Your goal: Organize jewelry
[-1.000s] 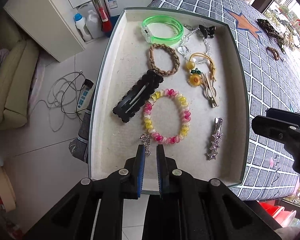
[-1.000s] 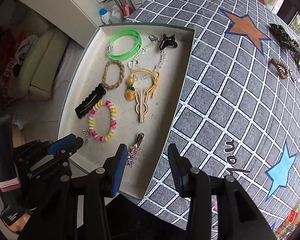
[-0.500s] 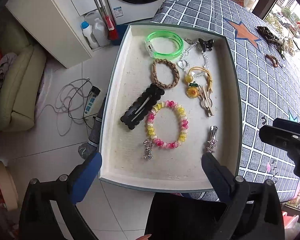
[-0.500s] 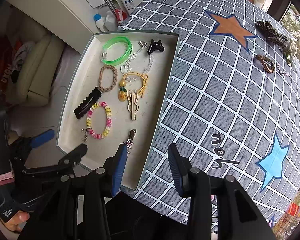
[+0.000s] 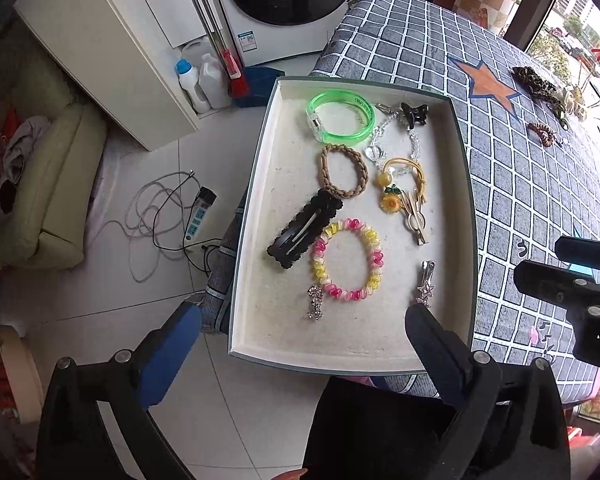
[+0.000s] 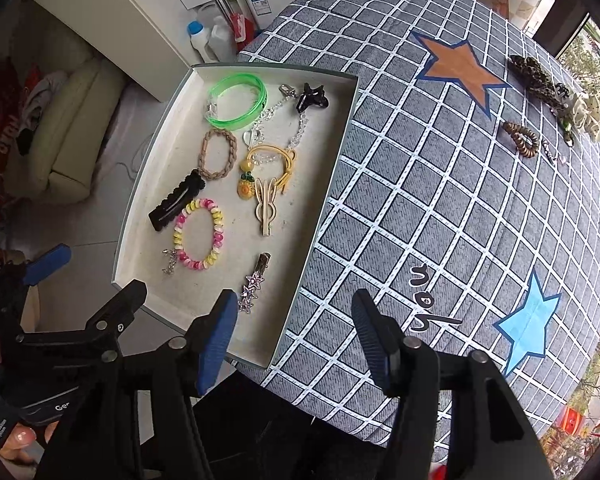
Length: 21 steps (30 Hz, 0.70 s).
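Note:
A shallow white tray (image 5: 466,200) (image 6: 332,184) lies at the left edge of the grey checked tablecloth. It holds a green bangle (image 5: 340,118), a brown braided tie (image 5: 344,176), a black hair clip (image 5: 304,230), a pink-and-yellow coil bracelet (image 5: 346,260), a silver charm (image 5: 315,306), a star clip (image 5: 426,288), a sunflower tie (image 5: 392,200) and a black claw clip (image 5: 414,114). My left gripper (image 5: 300,320) hangs wide open and empty above the tray's near end. My right gripper (image 6: 294,304) is over the tray's near right corner, its jaws opening with nothing between them.
On the cloth at the far right lie a leopard scrunchie (image 6: 536,76), a brown coil tie (image 6: 522,138) and a white fabric piece (image 6: 586,114). The tray overhangs the table edge. Below are a tiled floor, a cable (image 5: 152,216), bottles (image 5: 190,84) and a cabinet.
My left jaws went from shut beside the silver charm to wide open. The left gripper rose away from the tray. My right jaws widened.

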Available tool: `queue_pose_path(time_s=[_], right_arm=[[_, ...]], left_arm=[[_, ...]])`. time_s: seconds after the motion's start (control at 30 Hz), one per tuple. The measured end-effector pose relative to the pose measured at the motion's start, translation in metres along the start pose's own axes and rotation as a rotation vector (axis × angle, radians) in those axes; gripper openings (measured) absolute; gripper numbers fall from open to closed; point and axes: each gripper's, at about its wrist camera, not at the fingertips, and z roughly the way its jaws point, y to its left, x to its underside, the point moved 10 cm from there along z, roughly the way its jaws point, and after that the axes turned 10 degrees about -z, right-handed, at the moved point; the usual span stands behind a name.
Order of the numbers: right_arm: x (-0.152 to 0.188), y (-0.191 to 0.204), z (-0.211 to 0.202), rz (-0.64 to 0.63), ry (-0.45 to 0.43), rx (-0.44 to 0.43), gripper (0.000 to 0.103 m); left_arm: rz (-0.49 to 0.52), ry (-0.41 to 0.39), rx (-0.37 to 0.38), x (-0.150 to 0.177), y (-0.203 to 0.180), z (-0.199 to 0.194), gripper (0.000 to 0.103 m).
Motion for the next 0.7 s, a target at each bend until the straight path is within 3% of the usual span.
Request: queue_pose_path(time_s=[0.17, 0.27, 0.7], right_arm=[[-0.010, 0.006, -0.020, -0.041, -0.023, 0.022, 0.069], [-0.017, 0.011, -0.036, -0.061, -0.048, 0.028, 0.078], [-0.041, 0.023, -0.092, -0.113, -0.153, 0.081, 0.088]], left_arm=[[-0.028, -0.027, 0.018, -0.010, 0.008, -0.022, 0.103], [-0.046, -0.038, 0.047, -0.016, 0.011, -0.036, 0.103], [-0.082, -0.104, 0.037, -0.036, 0.025, -0.082, 0.103]])
